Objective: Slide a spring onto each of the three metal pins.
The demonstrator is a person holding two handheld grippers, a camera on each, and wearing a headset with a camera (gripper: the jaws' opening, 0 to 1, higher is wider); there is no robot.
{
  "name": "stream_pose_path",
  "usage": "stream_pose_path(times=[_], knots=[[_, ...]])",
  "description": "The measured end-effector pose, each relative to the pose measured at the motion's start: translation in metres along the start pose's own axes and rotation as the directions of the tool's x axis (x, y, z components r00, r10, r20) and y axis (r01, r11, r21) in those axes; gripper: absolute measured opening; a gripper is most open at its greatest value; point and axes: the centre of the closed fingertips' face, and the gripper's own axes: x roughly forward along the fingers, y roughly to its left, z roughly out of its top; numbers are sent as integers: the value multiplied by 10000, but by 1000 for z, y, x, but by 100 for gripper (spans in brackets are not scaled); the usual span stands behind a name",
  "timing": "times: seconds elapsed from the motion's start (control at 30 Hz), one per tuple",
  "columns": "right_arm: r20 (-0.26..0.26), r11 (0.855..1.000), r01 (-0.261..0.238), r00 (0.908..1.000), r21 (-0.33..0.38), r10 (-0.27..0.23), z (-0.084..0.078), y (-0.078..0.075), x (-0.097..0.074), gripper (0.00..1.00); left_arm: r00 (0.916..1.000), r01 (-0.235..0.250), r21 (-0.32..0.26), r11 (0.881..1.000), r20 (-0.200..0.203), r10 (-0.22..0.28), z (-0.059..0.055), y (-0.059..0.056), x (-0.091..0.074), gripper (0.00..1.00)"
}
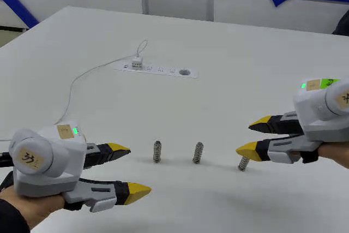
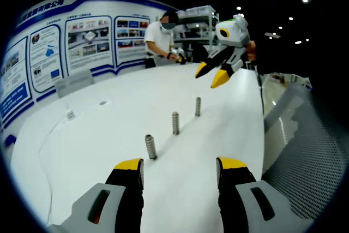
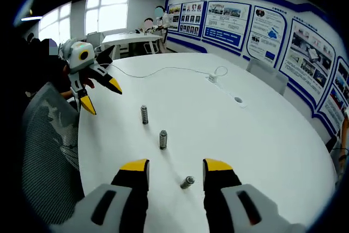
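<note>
At the far left of the head view, the left claw (image 1: pixel 130 168) (grey body, black jaws, yellow tips) hovers low over the white counter (image 1: pixel 229 96). Its jaws are spread wide with nothing between them. To its right stands the first coiled grey metal spring (image 1: pixel 157 151), upright, then the second spring (image 1: pixel 198 153), also upright. The third spring (image 1: pixel 244 162) leans over, just beside the lower yellow tip of the right claw (image 1: pixel 252 136); I cannot tell if they touch. That claw gapes too and holds nothing. In the right gripper view the leaning spring appears in the gap between the jaws, unpinched.

As for progress, each spring seems to sit on its own pin, and no loose spring lies on the counter. So the task looks finished or very nearly so. The leaning one may want straightening or seating (the pins are mostly hidden inside the coils, so I cannot confirm it).

The count is two claws, three springs in one row, one white cable (image 1: pixel 76 83), one white power strip (image 1: pixel 158 70) and one grey chair (image 1: pixel 177 1) beyond the far edge.
</note>
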Motion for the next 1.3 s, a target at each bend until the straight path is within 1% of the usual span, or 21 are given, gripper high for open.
stream_pose_path(times=[0.17,0.4,0.57,0.7,0.73,0.87,1.03,1.1,1.3], knots=[[210,9995,175,9996,252,-180,-16,0,-8,43,10000,42,-4,10000,-33,-42,0,-2,1,56],[700,9985,278,9971,475,-310,-28,3,-13,49,10000,56,-38,10000,-65,-57,-1,-4,1,57],[891,9980,329,9953,534,-375,-38,6,-16,52,10000,18,-126,9999,-76,-19,-4,-4,-1,58],[1129,9960,468,9921,760,-552,-46,6,-19,54,10000,-9,-208,9998,-90,7,-7,-6,-2,58],[1180,9948,608,9905,818,-702,-49,4,-21,56,10000,-20,-230,9997,-94,18,-7,-6,-2,58],[1371,9924,821,9861,920,-943,-52,5,-24,58,9999,-58,-296,9995,-85,55,-8,-7,-4,59],[1377,9904,967,9844,991,-1099,-60,4,-25,60,9999,-103,-369,9993,-94,100,-11,-7,-4,59],[1445,9893,967,9831,1091,-1121,-61,6,-25,61,9999,-125,-402,9991,-83,121,-11,-7,-4,59],[1440,9885,929,9835,1195,-1099,-64,11,-24,61,9998,-175,-476,9987,-43,173,-12,-6,-5,59]])
